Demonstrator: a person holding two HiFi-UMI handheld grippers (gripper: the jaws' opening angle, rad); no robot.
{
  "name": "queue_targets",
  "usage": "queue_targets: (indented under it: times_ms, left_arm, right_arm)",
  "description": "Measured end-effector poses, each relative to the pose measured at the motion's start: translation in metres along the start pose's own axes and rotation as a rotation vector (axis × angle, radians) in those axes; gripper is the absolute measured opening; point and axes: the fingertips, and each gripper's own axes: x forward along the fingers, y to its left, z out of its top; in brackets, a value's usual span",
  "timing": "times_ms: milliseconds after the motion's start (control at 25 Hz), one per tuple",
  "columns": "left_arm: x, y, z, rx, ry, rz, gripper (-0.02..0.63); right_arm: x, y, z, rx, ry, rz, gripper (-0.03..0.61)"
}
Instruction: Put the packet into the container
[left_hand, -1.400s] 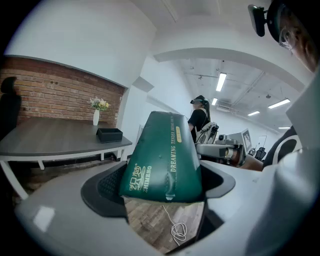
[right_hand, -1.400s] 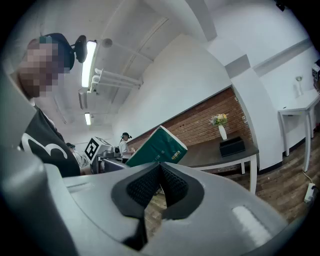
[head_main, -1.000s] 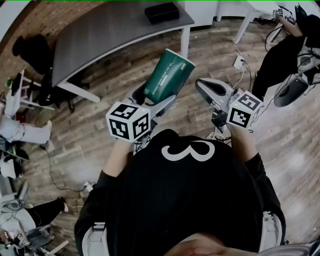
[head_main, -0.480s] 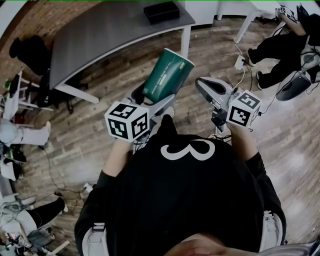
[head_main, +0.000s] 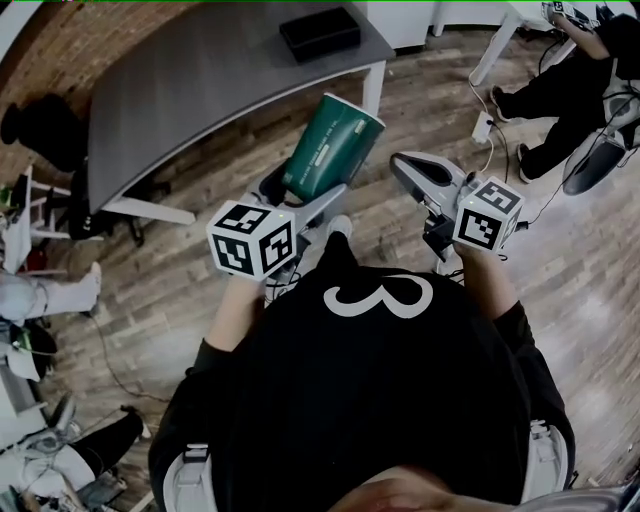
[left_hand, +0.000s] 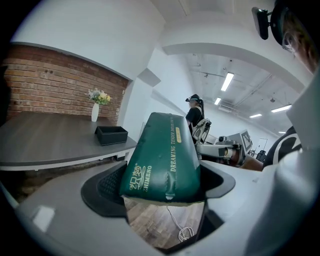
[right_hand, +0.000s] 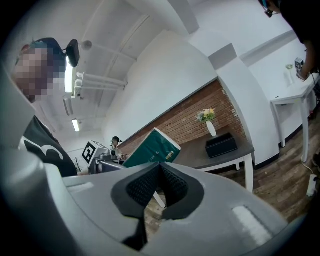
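Note:
A dark green packet (head_main: 330, 148) with pale print stands tilted up out of my left gripper (head_main: 305, 200), which is shut on its lower end. In the left gripper view the packet (left_hand: 162, 157) fills the space between the jaws. My right gripper (head_main: 418, 177) is held to the right of it at about the same height, shut with nothing in it; its pads (right_hand: 172, 186) meet. The packet (right_hand: 152, 147) shows to that gripper's left. A small black open container (head_main: 320, 32) sits on the far end of the grey table (head_main: 200, 80).
Wood floor lies below both grippers, with a white power strip (head_main: 483, 128) and cables on it. A vase of flowers (left_hand: 95, 105) stands on the table by the brick wall. People and chairs are at the right (head_main: 585, 90) and left edges (head_main: 40, 290).
Both grippers hold nearly the same pose; the table and container have drifted slightly left and nearer in the head view. A person at the far right has shifted their legs.

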Motion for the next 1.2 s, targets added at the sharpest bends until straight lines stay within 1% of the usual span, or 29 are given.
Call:
queue_targets:
  times_ms: [320,560,720,840,1000,1120,1200]
  left_arm:
    - [0.071,0.076,0.038,-0.012,0.068,-0.034,0.45]
    - [0.109,0.135,0.078,0.03,0.1,-0.065,0.449]
    - [0.134,0.171,0.1,0.048,0.108,-0.072,0.449]
    - [0.145,0.189,0.115,0.078,0.104,-0.077,0.449]
    - [0.158,0.196,0.127,0.151,0.092,-0.089,0.449]
    - [0.165,0.203,0.133,0.201,0.089,-0.081,0.449]
    - [0.17,0.209,0.14,0.218,0.089,-0.071,0.449]
  right_arm:
    - [0.06,-0.088,0.034,0.065,-0.002,-0.05,0.002]
    - [0.118,-0.14,0.063,0.104,-0.006,-0.074,0.002]
    - [0.143,-0.169,0.076,0.126,-0.023,-0.103,0.002]
    - [0.154,-0.182,0.083,0.134,-0.027,-0.121,0.002]
    - [0.158,-0.19,0.081,0.134,-0.034,-0.127,0.002]
    - [0.159,-0.195,0.081,0.131,-0.028,-0.129,0.002]
    - [0.162,-0.2,0.086,0.133,-0.029,-0.128,0.002]
